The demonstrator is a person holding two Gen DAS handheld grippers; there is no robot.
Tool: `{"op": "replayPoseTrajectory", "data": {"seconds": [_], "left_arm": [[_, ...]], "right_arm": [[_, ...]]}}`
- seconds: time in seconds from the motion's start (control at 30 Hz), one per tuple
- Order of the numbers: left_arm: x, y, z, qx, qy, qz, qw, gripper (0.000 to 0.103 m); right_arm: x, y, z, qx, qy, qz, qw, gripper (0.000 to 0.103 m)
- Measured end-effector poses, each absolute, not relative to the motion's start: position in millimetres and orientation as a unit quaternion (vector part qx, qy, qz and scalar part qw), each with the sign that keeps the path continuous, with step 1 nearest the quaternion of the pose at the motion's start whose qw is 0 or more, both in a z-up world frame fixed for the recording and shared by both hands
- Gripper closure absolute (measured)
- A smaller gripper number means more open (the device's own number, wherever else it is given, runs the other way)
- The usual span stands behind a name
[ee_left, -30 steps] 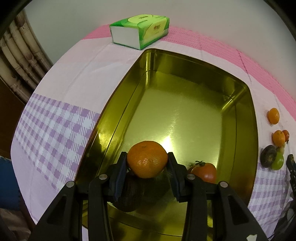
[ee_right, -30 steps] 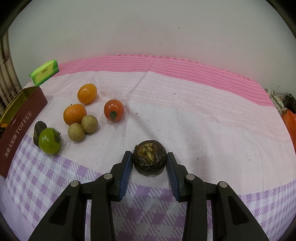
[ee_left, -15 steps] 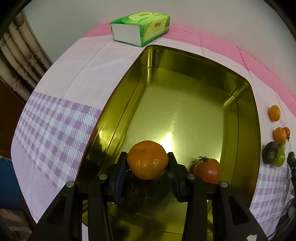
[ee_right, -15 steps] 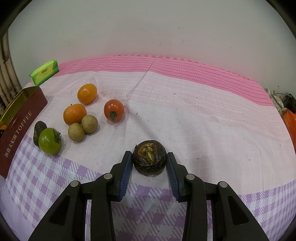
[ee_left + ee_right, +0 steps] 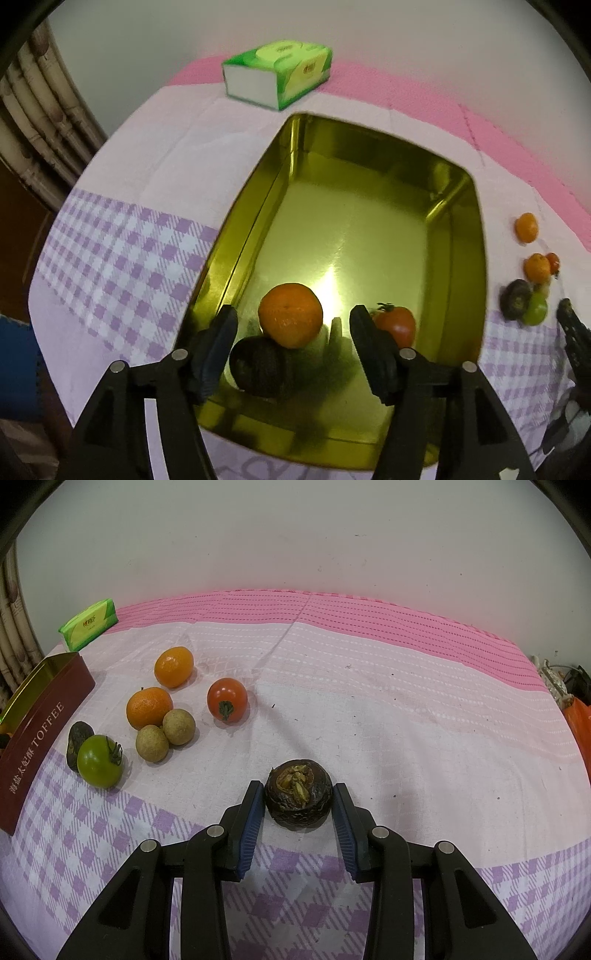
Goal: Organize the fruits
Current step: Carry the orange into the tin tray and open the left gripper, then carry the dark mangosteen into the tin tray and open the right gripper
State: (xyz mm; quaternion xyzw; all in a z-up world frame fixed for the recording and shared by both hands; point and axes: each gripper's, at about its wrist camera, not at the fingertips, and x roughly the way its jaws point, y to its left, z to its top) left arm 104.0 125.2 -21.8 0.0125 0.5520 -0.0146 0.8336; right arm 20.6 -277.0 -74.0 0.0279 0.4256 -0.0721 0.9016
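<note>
In the left wrist view my left gripper [image 5: 293,321] hangs over the near end of the gold tin [image 5: 369,155], and its jaws are opening. An orange [image 5: 290,320] lies between the pads without touching either. It rests on a dark fruit [image 5: 258,363], with a red tomato [image 5: 395,325] to its right. In the right wrist view my right gripper [image 5: 298,803] is shut on a dark brown round fruit [image 5: 298,799], low over the checked cloth.
Several fruits lie loose on the cloth by the tin's red TOFFEE side [image 5: 40,738]: two oranges [image 5: 173,666], a red tomato [image 5: 226,699], two brown longans [image 5: 179,726], a green tomato [image 5: 99,761] and a dark fruit [image 5: 78,738]. A green tissue pack [image 5: 279,74] sits beyond the tin.
The left jaws have opened off the orange and the gripper has risen slightly; the orange stays in the tin. The right gripper and its fruit have not moved.
</note>
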Motion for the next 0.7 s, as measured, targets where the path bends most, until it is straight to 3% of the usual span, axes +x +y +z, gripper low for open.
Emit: {"op": "replayPoseTrajectory", "data": {"seconds": [0.3, 0.7], "left_arm": [[76, 141, 12, 0.036, 0.512, -0.002, 0.858, 0.032], [56, 185, 10, 0.013, 0.497, 0.044, 0.866, 0.03]], "right_arm": [[21, -277, -74, 0.028, 0.425, -0.071, 0.902, 0.064], [22, -278, -74, 0.031, 0.432, -0.071, 0.899, 0.064]]}}
